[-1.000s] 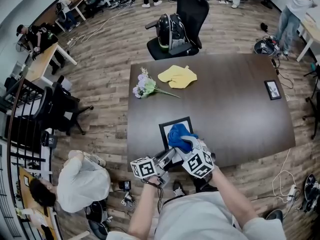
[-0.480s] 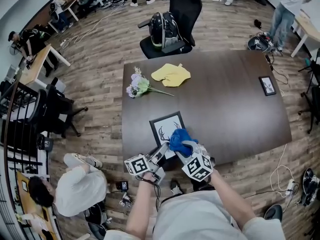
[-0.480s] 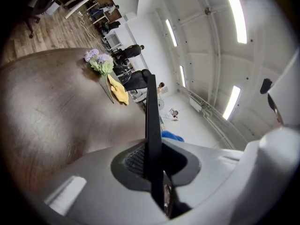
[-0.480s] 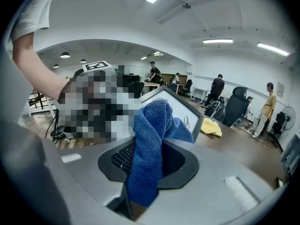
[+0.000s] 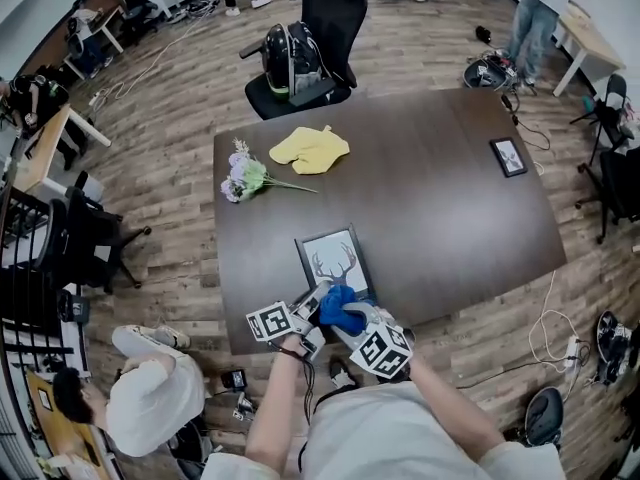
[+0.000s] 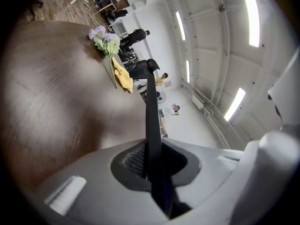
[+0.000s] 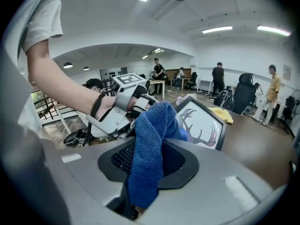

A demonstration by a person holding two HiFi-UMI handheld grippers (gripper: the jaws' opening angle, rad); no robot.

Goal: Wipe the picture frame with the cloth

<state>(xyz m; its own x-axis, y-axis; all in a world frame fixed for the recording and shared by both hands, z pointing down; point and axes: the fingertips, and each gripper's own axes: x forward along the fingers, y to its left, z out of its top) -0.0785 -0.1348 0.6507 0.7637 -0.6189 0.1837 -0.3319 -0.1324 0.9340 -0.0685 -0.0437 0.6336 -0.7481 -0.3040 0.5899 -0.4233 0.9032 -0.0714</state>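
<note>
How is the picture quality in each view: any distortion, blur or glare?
Head view: strong fisheye bending, the table edges curve, but sharp and evenly lit. Left gripper view: the near table surface is soft and the ceiling lights are blown out. Right gripper view: the blue cloth and picture frame are sharp; the corners go dark.

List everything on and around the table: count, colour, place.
table: one, dark brown, mid-room.
picture frame: one, black, antler print, table's near edge.
blue cloth: one, blue, in the right claw.
yellow cloth: one, yellow, table's far side.
flowers: one bunch, purple and white, far left of table.
small frame: one, black, table's right edge.
chair: one, black, beyond the table.
backpack: one, black and grey, on the chair.
left claw: one, grey, shut on the picture frame's edge.
right claw: one, grey, shut on the blue cloth.
</note>
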